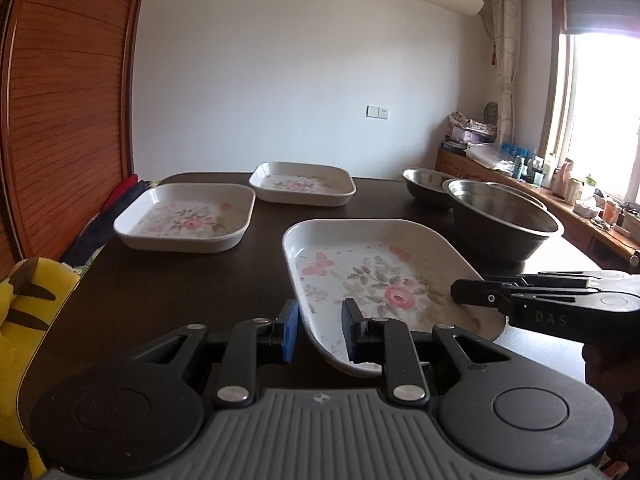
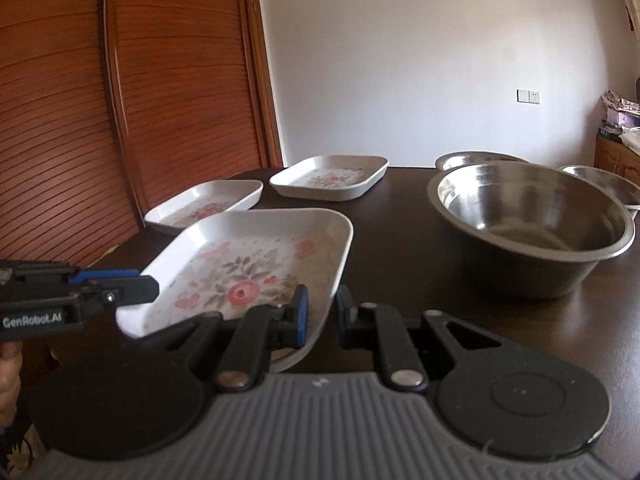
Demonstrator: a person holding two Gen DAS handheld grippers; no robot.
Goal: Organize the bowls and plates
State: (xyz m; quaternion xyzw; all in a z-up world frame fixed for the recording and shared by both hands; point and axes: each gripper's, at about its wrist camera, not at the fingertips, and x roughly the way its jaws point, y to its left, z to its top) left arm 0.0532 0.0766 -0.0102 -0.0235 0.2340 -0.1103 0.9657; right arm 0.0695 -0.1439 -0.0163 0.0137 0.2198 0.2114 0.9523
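Note:
Three white square plates with pink flowers lie on a dark table (image 1: 168, 280). The nearest plate (image 1: 372, 276) is lifted off the table between both grippers. My left gripper (image 1: 318, 330) straddles its left rim, its jaws a little apart. My right gripper (image 2: 320, 312) straddles its right rim (image 2: 336, 264); it also shows in the left wrist view (image 1: 472, 294). The other two plates (image 1: 188, 216) (image 1: 302, 182) rest further back. Three steel bowls (image 2: 528, 220) (image 2: 476, 158) (image 2: 604, 176) stand at the right.
A wooden slatted wardrobe (image 2: 120, 100) stands left of the table. A yellow plush toy (image 1: 28, 296) and dark clothes (image 1: 108, 212) lie at the table's left edge. A cluttered sideboard (image 1: 520, 164) runs under the window at the right.

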